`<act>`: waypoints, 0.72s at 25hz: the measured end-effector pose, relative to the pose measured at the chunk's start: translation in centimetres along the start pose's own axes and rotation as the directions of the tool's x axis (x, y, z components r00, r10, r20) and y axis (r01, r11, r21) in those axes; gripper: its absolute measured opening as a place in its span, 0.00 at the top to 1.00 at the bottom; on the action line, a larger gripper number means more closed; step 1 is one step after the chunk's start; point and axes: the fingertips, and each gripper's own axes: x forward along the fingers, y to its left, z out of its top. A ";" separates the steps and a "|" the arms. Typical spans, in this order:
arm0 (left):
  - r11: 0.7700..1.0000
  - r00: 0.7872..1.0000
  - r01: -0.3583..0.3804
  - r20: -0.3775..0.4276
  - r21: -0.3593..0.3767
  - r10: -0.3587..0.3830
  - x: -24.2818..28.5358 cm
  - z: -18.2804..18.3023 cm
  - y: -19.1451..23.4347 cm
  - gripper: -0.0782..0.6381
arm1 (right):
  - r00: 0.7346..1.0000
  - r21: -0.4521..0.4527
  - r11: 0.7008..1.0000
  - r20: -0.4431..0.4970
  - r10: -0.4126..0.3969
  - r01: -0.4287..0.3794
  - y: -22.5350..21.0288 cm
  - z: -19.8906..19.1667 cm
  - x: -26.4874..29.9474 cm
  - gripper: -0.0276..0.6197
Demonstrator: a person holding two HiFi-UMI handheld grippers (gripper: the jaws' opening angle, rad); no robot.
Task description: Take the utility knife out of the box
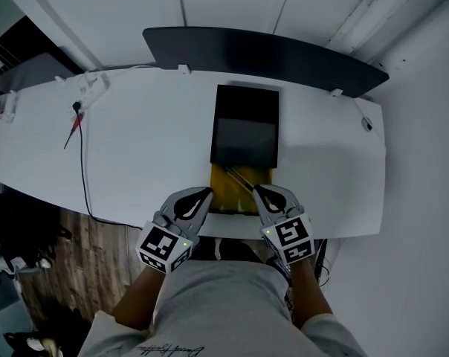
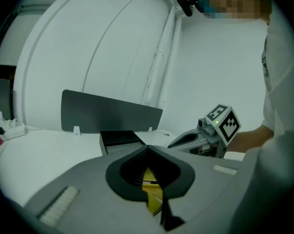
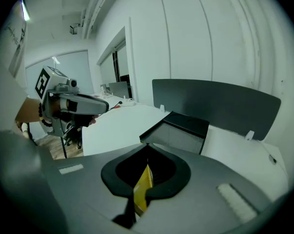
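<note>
A black box [image 1: 244, 125] lies in the middle of the white table [image 1: 150, 147]. Its yellow inner tray [image 1: 236, 195] is slid out toward the near edge. A thin dark utility knife [image 1: 239, 178] lies slantwise on that tray. My left gripper [image 1: 204, 194] hovers at the tray's left near corner, jaws shut and empty. At the tray's right near corner my right gripper [image 1: 259, 191] is also shut on nothing. In the left gripper view the box [image 2: 119, 138] is ahead, with yellow showing under the jaws. The right gripper view shows the box [image 3: 186, 126] just ahead.
A dark divider panel [image 1: 262, 54] stands along the table's back edge. A white power strip [image 1: 91, 88] and a black cable with a red end [image 1: 74, 129] lie at the left. Wooden floor [image 1: 76, 251] shows below the near-left edge.
</note>
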 end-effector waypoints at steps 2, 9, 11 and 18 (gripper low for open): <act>1.000 1.000 0.000 -0.007 -0.005 0.000 0.2 -0.3 0.4 0.89 | 1.000 0.001 1.000 -0.028 0.006 -0.006 -0.2 -0.7 0.8 0.93; 1.000 1.000 -0.003 -0.030 -0.017 0.003 0.8 -1.5 1.7 0.89 | 0.989 -0.021 0.999 -0.147 0.034 -0.037 -0.8 -3.5 4.3 0.87; 1.000 0.999 -0.004 -0.036 -0.022 0.003 1.0 -1.9 2.0 0.89 | 0.983 -0.029 0.999 -0.179 0.036 -0.042 -0.9 -4.4 5.2 0.86; 0.999 0.999 -0.010 -0.045 -0.035 0.008 0.6 -2.9 2.9 0.89 | 0.960 -0.050 0.996 -0.274 0.055 -0.071 -0.6 -6.6 7.8 0.80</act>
